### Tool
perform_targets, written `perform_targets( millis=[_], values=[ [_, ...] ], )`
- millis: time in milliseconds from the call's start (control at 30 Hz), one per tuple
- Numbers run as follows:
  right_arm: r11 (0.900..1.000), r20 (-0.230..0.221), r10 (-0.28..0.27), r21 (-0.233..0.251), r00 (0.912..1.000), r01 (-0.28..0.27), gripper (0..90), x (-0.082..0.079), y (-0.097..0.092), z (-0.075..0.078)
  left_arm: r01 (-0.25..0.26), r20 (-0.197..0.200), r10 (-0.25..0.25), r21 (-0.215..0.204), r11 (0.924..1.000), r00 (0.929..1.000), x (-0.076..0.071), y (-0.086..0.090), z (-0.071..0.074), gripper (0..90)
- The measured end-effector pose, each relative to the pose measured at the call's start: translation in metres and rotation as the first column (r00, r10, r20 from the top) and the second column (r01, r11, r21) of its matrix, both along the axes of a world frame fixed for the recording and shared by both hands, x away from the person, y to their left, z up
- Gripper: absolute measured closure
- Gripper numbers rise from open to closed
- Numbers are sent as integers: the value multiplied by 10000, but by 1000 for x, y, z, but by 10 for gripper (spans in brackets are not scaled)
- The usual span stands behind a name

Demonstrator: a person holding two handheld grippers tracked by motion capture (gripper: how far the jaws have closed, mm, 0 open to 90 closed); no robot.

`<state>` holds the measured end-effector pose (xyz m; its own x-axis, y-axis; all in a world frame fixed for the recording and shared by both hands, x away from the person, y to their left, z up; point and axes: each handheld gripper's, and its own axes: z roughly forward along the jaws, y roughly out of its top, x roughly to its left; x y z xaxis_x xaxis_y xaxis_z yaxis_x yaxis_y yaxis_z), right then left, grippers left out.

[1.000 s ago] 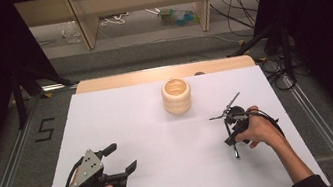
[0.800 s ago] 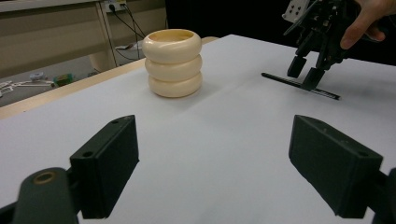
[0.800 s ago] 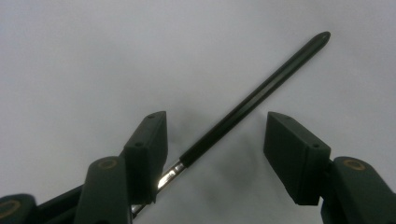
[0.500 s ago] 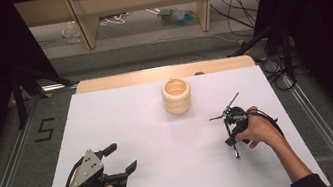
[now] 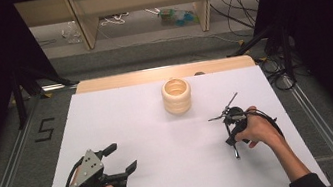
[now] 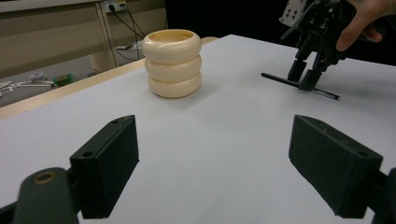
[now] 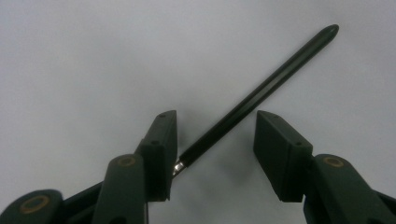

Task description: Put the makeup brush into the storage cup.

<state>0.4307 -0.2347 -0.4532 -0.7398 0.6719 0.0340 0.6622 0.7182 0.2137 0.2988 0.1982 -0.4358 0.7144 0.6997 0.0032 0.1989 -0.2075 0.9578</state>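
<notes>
A wide white desk (image 5: 159,125) lies under a high camera, with a strip of pale wood along its far edge and dark floor around it. Near the middle of the far half stands a cream holder (image 5: 176,95) shaped like three stacked rings, upright and open at the top; the left gripper view shows it (image 6: 172,63) ahead and to the left. At the near left a person's hand holds the left tongs (image 5: 120,158) low over the desk, with the grey three-cornered plate on top. Their jaws stand wide apart with only bare desk between them (image 6: 215,163), so they are open and hold nothing. At the right, well apart from the holder, the other hand holds the right tongs (image 5: 233,142) pointing down at the desk. A thin black pen (image 7: 261,95) lies flat on the desk there, and the left gripper view shows it (image 6: 280,80) crossing under those tongs. In the right gripper view the tongs (image 7: 215,154) straddle the pen's lower end: their jaws have just been closing, the pen lies slantwise between them, its metal tip just beside one jaw, and a clear gap remains on the other side, so they do not yet grip it.
</notes>
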Motion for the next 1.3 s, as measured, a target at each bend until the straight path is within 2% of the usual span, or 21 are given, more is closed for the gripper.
perform_targets(
  millis=[167,333,500,967,1000,1033,1133,1167,1200,1300],
  values=[
    [9996,135,113,-272,9998,-109,557,1,2,0,10,-13,-10,-19,10000,10000,0,0,0,159],
    [9988,80,104,-473,9999,-100,587,1,3,1,21,-6,-21,-26,10000,10000,0,0,0,158],
    [9984,92,255,-509,9996,-250,612,2,3,1,25,-7,-25,-18,10000,10000,0,0,0,159],
    [9979,50,135,-631,9999,-131,708,4,2,2,30,-48,-30,-46,10000,10000,0,-1,0,160],
    [9978,50,136,-644,9999,-132,712,4,2,2,145,112,-146,126,9998,9998,1,0,0,160],
    [9976,49,157,-682,9999,-153,719,4,2,2,144,233,-146,87,9999,9996,1,0,0,160],
    [9974,143,225,-686,9996,-215,733,4,3,1,152,251,-154,111,9998,9996,2,0,0,160],
    [9975,33,57,-710,10000,-55,737,3,5,1,149,263,-152,115,9998,9995,2,0,0,160],
    [9972,56,207,-715,9998,-203,742,4,4,1,175,298,-179,146,9997,9994,2,0,1,160],
    [9965,-16,155,-819,9999,-156,749,5,5,2,174,283,-178,136,9998,9994,2,0,1,160]
  ],
)
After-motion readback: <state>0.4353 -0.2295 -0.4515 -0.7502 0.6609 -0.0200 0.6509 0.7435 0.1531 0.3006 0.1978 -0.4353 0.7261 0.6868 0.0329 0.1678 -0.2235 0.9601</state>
